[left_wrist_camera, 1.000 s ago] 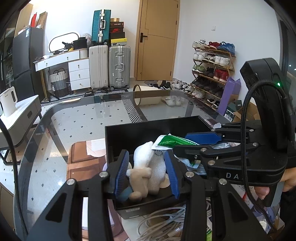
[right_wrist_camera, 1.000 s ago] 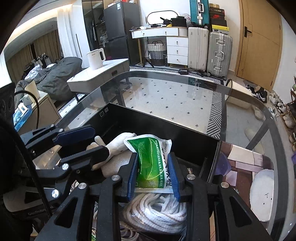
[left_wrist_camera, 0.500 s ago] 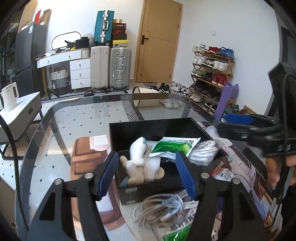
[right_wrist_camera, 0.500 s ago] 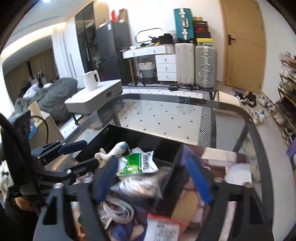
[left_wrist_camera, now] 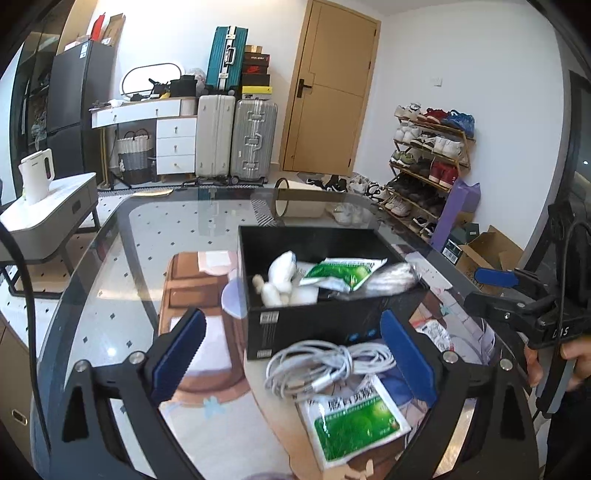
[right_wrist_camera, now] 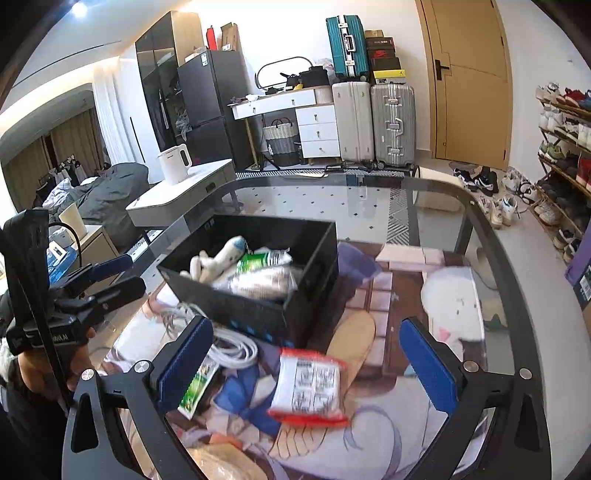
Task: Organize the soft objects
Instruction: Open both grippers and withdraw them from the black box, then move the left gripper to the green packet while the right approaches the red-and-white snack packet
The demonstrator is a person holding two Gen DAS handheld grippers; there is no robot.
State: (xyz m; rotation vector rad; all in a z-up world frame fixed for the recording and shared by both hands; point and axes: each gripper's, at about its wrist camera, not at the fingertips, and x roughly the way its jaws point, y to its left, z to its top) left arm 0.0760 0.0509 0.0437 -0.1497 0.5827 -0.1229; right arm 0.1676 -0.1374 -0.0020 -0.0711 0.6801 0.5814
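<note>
Both views are bright with daylight. The glass table (left_wrist_camera: 110,280) reflects the room and shows pale glare ahead of the left gripper (left_wrist_camera: 291,354). In the right wrist view a ceiling lamp (right_wrist_camera: 79,9) shines at the upper left, and the red-edged packet (right_wrist_camera: 308,384) between the fingers is blurred. Straight lines bend strongly near the dark round borders.

Both claws, left (left_wrist_camera: 291,354) and right (right_wrist_camera: 306,363), released and backed off the box (left_wrist_camera: 314,321).

The black box (right_wrist_camera: 258,314) wall hides the white cable's (right_wrist_camera: 236,347) far coils.
</note>
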